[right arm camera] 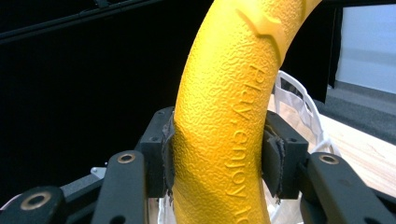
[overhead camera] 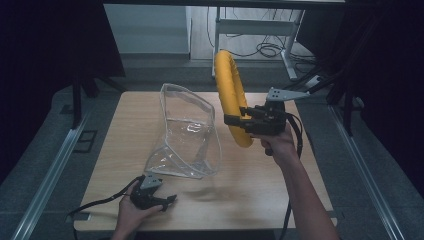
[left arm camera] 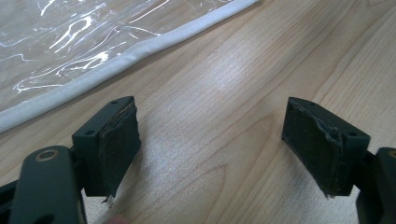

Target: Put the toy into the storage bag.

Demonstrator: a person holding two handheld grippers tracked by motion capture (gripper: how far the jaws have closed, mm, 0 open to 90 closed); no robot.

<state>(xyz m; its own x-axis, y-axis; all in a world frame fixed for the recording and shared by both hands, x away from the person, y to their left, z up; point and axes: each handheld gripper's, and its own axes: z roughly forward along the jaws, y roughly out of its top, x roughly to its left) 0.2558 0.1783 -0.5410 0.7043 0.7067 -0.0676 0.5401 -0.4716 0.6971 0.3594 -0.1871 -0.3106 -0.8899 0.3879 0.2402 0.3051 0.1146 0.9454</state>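
Note:
A yellow foam ring (overhead camera: pixel 231 95) is held upright above the right half of the wooden table (overhead camera: pixel 260 190). My right gripper (overhead camera: pixel 243 121) is shut on its lower arc. In the right gripper view both pads press the textured yellow ring (right arm camera: pixel 219 140), which carries raised lettering. A clear plastic bag (overhead camera: pixel 186 134) with white trim stands open at the table's middle, left of the ring. My left gripper (overhead camera: pixel 170 200) rests near the front left edge, open. In the left gripper view its jaws stand wide apart over bare wood, the bag's white edge (left arm camera: pixel 140 49) beyond them.
Dark curtains flank the table on both sides. A white desk frame (overhead camera: pixel 255 27) with cables on the floor stands behind it. Metal rails (overhead camera: pixel 50 170) run along the floor to the left and right of the table.

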